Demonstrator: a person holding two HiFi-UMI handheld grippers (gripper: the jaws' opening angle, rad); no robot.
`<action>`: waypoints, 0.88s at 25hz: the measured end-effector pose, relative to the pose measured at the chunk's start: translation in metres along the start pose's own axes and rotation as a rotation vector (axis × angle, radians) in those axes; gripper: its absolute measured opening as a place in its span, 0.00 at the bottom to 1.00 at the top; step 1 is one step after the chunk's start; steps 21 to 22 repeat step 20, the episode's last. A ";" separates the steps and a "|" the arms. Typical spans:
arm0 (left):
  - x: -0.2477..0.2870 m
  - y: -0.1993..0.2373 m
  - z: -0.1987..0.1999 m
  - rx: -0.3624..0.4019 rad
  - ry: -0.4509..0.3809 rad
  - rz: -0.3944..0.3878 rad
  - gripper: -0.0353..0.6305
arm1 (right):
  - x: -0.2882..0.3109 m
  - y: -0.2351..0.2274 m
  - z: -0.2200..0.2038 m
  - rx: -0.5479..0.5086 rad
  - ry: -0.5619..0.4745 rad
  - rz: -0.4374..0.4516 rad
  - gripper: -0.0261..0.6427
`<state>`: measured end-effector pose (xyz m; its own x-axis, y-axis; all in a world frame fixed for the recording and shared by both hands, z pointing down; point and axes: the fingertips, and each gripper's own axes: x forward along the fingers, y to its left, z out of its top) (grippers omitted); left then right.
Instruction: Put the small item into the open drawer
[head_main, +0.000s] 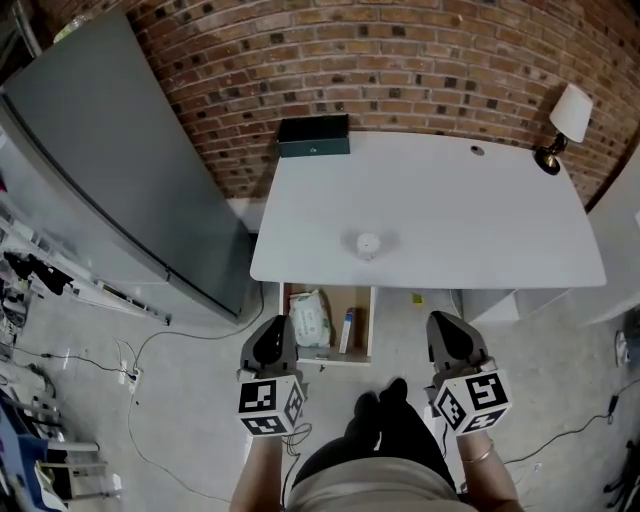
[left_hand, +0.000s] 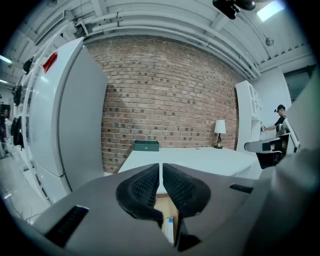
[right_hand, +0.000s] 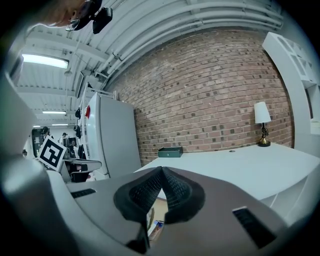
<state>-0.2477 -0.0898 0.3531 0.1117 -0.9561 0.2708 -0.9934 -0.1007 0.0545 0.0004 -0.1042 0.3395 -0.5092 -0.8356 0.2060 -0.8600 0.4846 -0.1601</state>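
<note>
Head view alone shows the small white item (head_main: 368, 243) on the tabletop (head_main: 480, 220), behind the open drawer (head_main: 330, 358) holding a white packet (head_main: 310, 318) and slim box (head_main: 346, 330); gripper views show left tool (left_hand: 160, 172) and right tool (right_hand: 161, 172) closed, empty.

Pretty sure this is looking like a lab or workshop space dressed up as a room; bare pipes (left_hand: 165, 22) are running across the ceiling and a strip light (right_hand: 45, 61) is glowing overhead; cables (head_main: 150, 365) are trailing over the concrete floor (head_main: 200, 410); a refrigerator (left_hand: 65, 115) is standing beside a white table (head_main: 450, 215) carrying a table lamp (head_main: 566, 120) by the brick wall (head_main: 400, 60); cluttered racks (head_main: 40, 280) are lining one side.
</note>
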 end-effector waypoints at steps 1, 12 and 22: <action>-0.002 0.002 0.000 -0.002 -0.001 0.003 0.11 | 0.000 0.002 0.000 -0.003 0.002 0.004 0.05; -0.010 0.009 -0.009 -0.001 0.015 0.016 0.11 | 0.004 0.012 -0.001 -0.012 0.015 0.026 0.05; -0.006 0.010 -0.014 -0.008 0.022 0.026 0.11 | 0.008 0.011 -0.004 0.000 0.020 0.033 0.05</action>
